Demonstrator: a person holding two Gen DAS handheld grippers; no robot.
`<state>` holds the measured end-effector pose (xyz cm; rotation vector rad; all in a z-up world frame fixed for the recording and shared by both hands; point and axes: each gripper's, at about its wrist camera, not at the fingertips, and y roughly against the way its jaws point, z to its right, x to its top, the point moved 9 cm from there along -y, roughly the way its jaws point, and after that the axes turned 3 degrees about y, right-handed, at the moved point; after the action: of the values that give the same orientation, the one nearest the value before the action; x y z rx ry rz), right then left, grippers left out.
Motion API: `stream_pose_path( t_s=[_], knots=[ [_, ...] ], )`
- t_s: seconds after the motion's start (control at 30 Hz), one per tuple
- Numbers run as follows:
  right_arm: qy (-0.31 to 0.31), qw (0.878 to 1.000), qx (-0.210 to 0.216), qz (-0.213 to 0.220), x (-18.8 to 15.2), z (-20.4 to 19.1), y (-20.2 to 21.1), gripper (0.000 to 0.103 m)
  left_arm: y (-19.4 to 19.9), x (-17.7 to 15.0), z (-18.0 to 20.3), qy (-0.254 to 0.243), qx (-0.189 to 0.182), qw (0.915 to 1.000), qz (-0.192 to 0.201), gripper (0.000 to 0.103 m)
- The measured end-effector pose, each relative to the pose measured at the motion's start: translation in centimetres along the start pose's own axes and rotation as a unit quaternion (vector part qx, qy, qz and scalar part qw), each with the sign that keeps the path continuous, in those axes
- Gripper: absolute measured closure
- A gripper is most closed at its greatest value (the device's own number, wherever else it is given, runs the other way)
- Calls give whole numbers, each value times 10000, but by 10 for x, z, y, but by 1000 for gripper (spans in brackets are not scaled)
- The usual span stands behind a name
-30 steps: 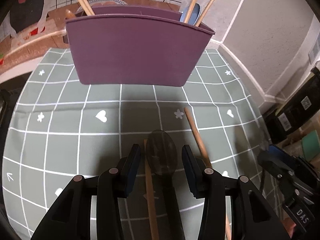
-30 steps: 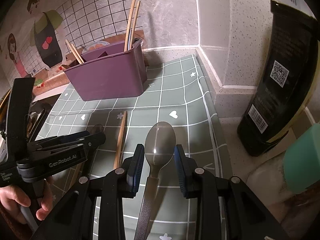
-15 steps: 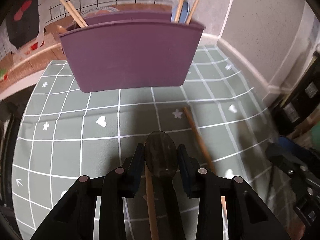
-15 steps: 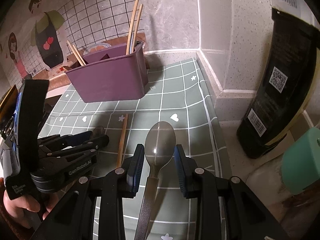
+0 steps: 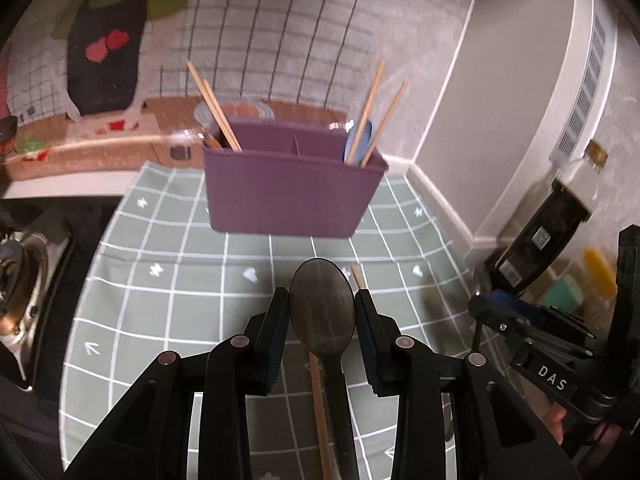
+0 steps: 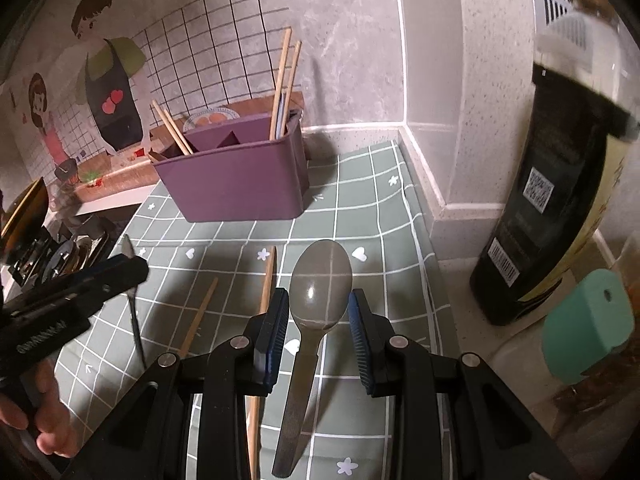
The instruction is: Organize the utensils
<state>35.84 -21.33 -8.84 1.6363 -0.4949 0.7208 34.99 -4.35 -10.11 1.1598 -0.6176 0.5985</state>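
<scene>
My left gripper (image 5: 322, 316) is shut on a dark spoon (image 5: 322, 304), held above the green checked mat (image 5: 160, 300). My right gripper (image 6: 316, 312) is shut on a grey spoon (image 6: 320, 284), also held above the mat (image 6: 380, 208). The purple utensil caddy (image 5: 292, 192) stands at the back of the mat, with chopsticks (image 5: 372, 108) and a blue spoon in it; it also shows in the right wrist view (image 6: 236, 184). Two loose chopsticks (image 6: 268, 276) lie on the mat between the grippers. The left gripper (image 6: 72, 292) with its spoon shows at the left of the right wrist view.
A dark bottle (image 6: 560, 208) and a teal object (image 6: 588, 320) stand right of the mat by the wall corner. A stove and pans (image 5: 24, 280) sit to the left. A wooden board (image 6: 120, 172) lies behind the caddy.
My left gripper has lifted and pulled back with the dark spoon, so the caddy looks farther and smaller. My right gripper has risen slightly with its spoon.
</scene>
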Motion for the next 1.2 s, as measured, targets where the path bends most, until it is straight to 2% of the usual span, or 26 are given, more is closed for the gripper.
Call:
stream_pose_path(
  t_s=[0.13, 0.17, 0.33, 0.43, 0.53, 0.67, 0.73, 0.77, 0.8, 0.87, 1.03, 1.2],
  knots=[
    [75, 9996, -29, 286, 20, -5, 20, 75, 31, 30, 1, -79, -34, 9988, 479, 69],
    [113, 9990, -31, 440, 31, -7, 29, 99, 41, 41, 1, -86, -59, 9979, 647, 69],
    [421, 9925, 8, 1145, 96, -22, 75, 98, 97, 117, 5, -118, -237, 9883, 1503, 69],
    [571, 9869, 64, 1506, 141, -28, 100, 99, 121, 150, 0, -38, -362, 9832, 1789, 69],
    [694, 9850, 44, 1580, 162, -29, 108, 99, 130, 159, -8, -27, -325, 9819, 1865, 69],
    [702, 9896, -159, 1244, 156, -19, 85, 98, 119, 144, -23, 108, -311, 9852, 1680, 69],
    [600, 9941, -43, 902, 142, -12, 62, 78, 108, 133, -31, 192, -278, 9876, 1535, 69],
    [518, 9960, -9, 729, 131, -8, 45, 60, 103, 127, -35, 228, -262, 9886, 1464, 69],
    [466, 9968, -26, 644, 123, -4, 32, 53, 97, 121, -40, 267, -243, 9897, 1382, 69],
    [434, 9977, -198, 472, 106, 4, 8, 54, 87, 112, -48, 337, -194, 9916, 1232, 69],
    [298, 9989, -280, -243, 68, 19, -70, 54, 62, 91, -63, 492, -85, 9949, 876, 69],
    [378, 9971, -258, -602, 56, 23, -121, 54, 50, 79, -72, 469, 32, 9963, 714, 69]
  ],
)
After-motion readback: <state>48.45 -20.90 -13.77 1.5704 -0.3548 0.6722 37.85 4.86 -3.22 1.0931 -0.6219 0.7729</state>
